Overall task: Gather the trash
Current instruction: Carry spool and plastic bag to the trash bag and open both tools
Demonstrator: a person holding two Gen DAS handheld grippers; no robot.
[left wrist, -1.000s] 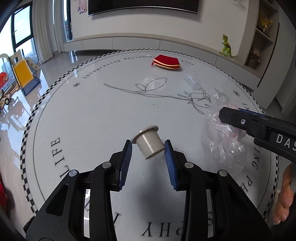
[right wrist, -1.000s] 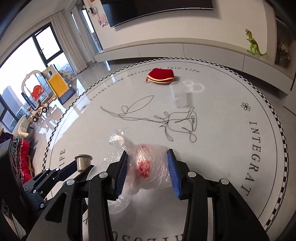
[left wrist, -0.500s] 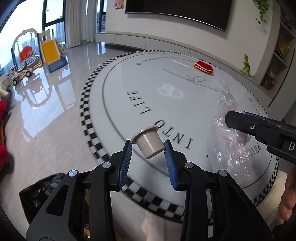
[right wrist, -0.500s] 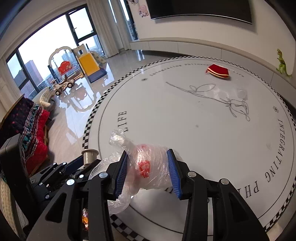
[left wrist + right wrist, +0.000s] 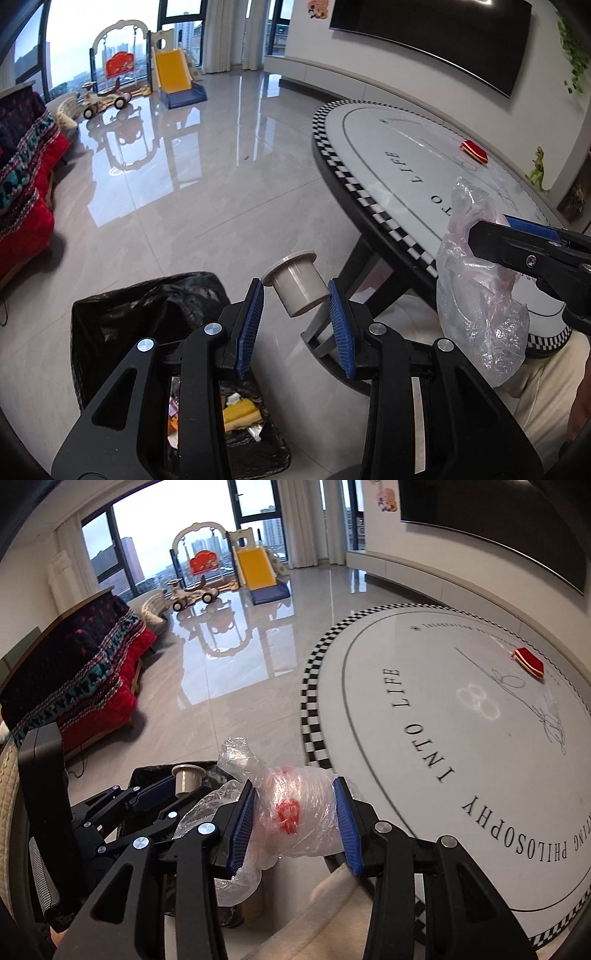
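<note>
My left gripper (image 5: pixel 295 295) is shut on a small beige plastic cup (image 5: pixel 299 286), tilted, rim up-left. It hangs above the floor beside a black-lined trash bin (image 5: pixel 147 306) that holds several scraps. The cup also shows in the right wrist view (image 5: pixel 188 778). My right gripper (image 5: pixel 293 812) is shut on a crumpled clear plastic bag (image 5: pixel 295 812) with a red print. In the left wrist view the bag (image 5: pixel 480 295) hangs at the right, off the round table's edge (image 5: pixel 373 214).
The round white table (image 5: pixel 461 738) with black lettering carries a red pouch (image 5: pixel 528 662) and a clear plastic cup (image 5: pixel 552 705). A red sofa (image 5: pixel 92 686) stands left. A toy slide (image 5: pixel 255 566) stands by the windows. A person's light trousers (image 5: pixel 535 398) are at lower right.
Both grippers have swung left, off the table and out over the floor, each keeping its load. The trash bin has come into view under the left gripper.
</note>
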